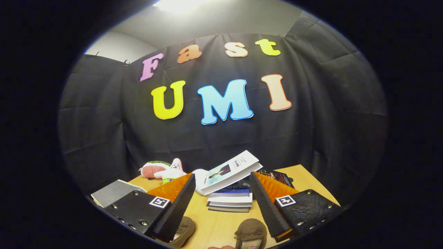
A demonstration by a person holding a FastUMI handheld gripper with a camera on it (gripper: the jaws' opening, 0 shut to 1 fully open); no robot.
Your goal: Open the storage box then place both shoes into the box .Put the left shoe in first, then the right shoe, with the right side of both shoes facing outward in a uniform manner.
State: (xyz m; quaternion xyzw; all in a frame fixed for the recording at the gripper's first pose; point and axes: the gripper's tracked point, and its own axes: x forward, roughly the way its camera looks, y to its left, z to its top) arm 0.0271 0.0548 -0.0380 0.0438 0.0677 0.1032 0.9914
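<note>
Two brown suede shoes lie on the wooden table (221, 224) close under me. One shoe (183, 232) sits partly under my left finger (176, 204). The other shoe (251, 234) rests just inside my right finger (264, 204). My gripper (222, 180) is open, held above the table, with nothing between its fingers. Beyond the fingers the table holds books rather than any box I can make out.
A stack of books (230, 200) stands just ahead between the fingers, with an open white book (230, 171) leaning on top. A plush toy (162, 170) lies at the back left. A grey book (112, 192) lies far left, a dark booklet (278, 177) at the right.
</note>
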